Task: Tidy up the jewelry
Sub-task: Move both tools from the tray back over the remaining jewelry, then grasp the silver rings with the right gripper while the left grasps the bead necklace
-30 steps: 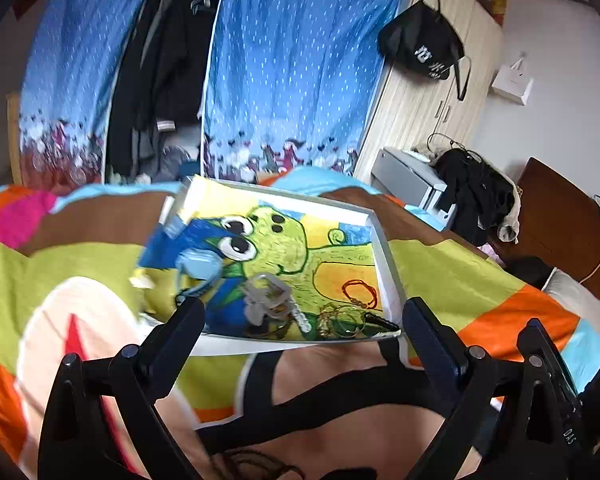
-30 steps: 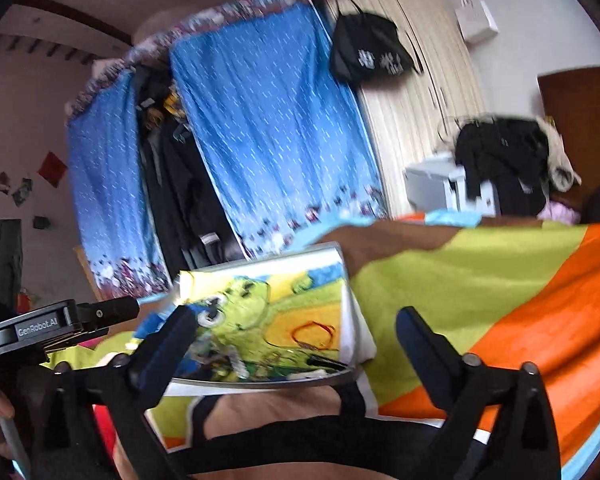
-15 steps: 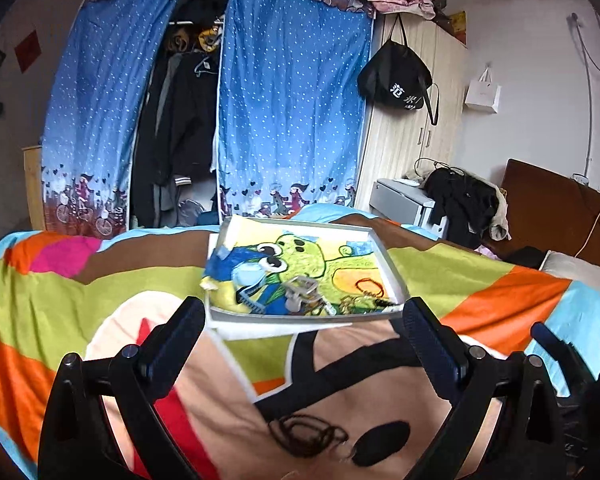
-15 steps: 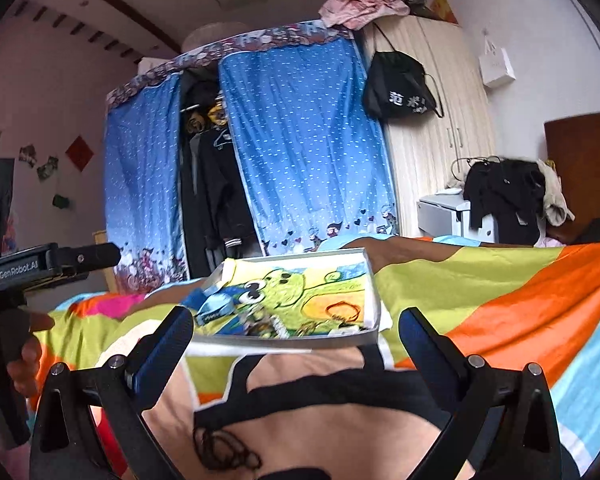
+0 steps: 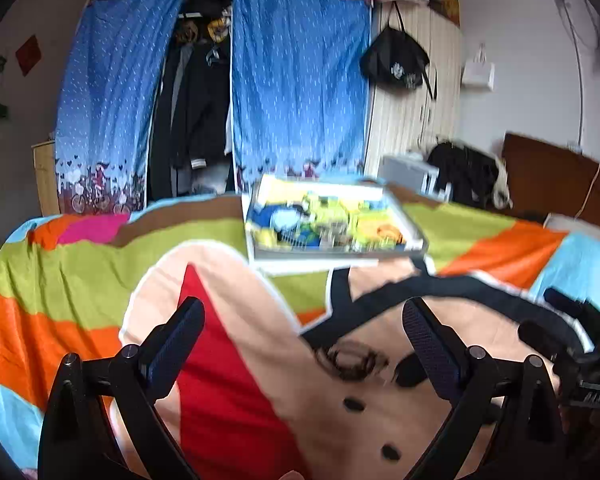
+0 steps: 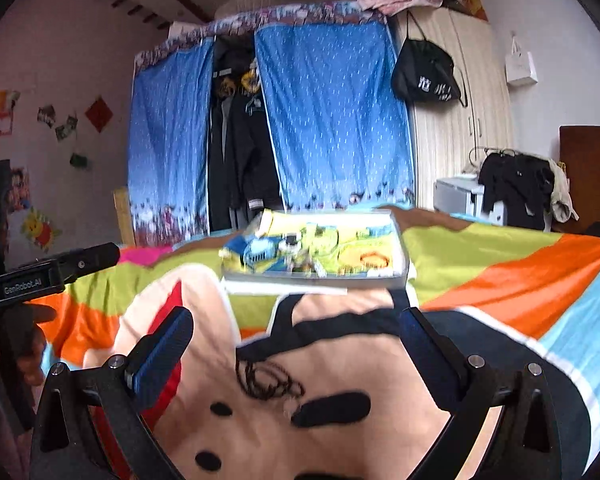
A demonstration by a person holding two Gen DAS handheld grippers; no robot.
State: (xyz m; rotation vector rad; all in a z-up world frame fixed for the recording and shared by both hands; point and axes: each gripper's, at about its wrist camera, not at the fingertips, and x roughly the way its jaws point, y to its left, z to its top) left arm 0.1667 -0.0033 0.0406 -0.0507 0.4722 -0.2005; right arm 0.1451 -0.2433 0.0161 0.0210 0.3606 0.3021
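A shallow tray (image 5: 340,251) (image 6: 312,278) with a green cartoon lining lies on the bed and holds several small jewelry pieces, blurred here. A dark cord necklace (image 5: 350,360) (image 6: 266,380) lies coiled on the peach patch of the bedspread, nearer than the tray. My left gripper (image 5: 303,328) hangs open above the bedspread, the necklace just inside its right finger. My right gripper (image 6: 296,340) is open too, with the necklace lying between and below its fingers. Neither holds anything. In the right wrist view the left gripper's body (image 6: 24,280) shows at the left edge, held by a hand.
The colourful bedspread (image 5: 80,260) covers the whole bed. Behind it stand a blue-curtained wardrobe (image 5: 296,92), a pale cupboard with a black bag (image 5: 396,64), a small white unit with dark clothes (image 5: 460,172) and a brown headboard (image 5: 556,184).
Both grippers have drawn back from the tray and risen. The tray now looks smaller and farther. The necklace on the bedspread has come into view between the fingers.
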